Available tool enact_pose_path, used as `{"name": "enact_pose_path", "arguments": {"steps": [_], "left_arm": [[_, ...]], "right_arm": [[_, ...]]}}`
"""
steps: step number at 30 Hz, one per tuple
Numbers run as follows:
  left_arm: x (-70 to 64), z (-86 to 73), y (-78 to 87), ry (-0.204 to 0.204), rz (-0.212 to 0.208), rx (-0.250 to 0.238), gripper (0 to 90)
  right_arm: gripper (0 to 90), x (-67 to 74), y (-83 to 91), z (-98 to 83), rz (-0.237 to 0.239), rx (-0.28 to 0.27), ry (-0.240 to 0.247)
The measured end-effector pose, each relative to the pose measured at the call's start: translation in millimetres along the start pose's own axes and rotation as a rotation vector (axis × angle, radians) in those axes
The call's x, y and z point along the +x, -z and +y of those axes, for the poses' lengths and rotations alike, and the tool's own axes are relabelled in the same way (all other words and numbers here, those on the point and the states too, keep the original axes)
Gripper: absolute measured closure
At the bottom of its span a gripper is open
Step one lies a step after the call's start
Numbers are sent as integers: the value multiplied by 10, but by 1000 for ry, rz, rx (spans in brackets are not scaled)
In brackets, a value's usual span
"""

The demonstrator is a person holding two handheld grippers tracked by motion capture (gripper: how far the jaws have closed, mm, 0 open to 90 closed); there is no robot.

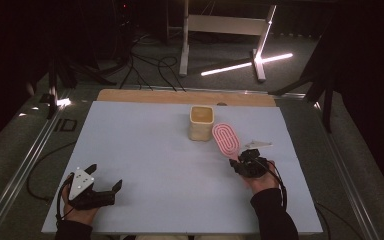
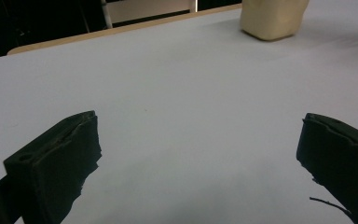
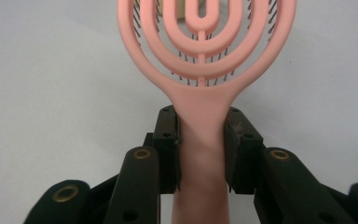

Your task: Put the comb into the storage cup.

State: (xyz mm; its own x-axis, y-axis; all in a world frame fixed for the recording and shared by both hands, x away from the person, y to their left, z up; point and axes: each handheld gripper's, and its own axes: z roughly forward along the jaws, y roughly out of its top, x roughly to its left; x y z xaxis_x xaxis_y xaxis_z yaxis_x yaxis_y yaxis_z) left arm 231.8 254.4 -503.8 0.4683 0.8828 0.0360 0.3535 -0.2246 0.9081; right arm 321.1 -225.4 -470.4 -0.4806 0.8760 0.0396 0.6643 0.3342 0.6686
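At the near left of the table [image 1: 145,150], the left gripper [image 1: 105,176] rests low in the person's hand, jaws spread wide with nothing between them; its own view shows bare table surface in the gap. The hand beneath it is mostly covered by the gripper body and grey plate, and the sleeve is cut off by the bottom edge.

Toward the middle, at the far side, stands a cream cup [image 1: 201,122], upright; what is inside it cannot be made out. In the left gripper view its top is cut off [image 2: 272,18].

Just right of the cup is the pink brush [image 1: 225,138], its oval head close beside the cup; whether they touch is unclear. The right gripper [image 1: 240,159] is clamped on the brush's handle: in the right gripper view both pads press the handle's sides [image 3: 200,144], the head [image 3: 205,42] runs out of the top edge, and the handle's end is hidden below. A small pale, flat object [image 1: 258,144] lies just right of the brush; its nature is hard to tell.
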Motion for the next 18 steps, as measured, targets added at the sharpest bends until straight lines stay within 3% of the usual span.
{"name": "enact_pose_path", "arguments": {"steps": [11, 18], "left_arm": [[-13, 17, 1, -13, -8, 2, 0], [-30, 34, 9, -15, -17, -7, 0]], "right_arm": [[699, 37, 100, -4, 8, -63, 8], [699, 65, 127, 9, 54, -122, -12]]}}
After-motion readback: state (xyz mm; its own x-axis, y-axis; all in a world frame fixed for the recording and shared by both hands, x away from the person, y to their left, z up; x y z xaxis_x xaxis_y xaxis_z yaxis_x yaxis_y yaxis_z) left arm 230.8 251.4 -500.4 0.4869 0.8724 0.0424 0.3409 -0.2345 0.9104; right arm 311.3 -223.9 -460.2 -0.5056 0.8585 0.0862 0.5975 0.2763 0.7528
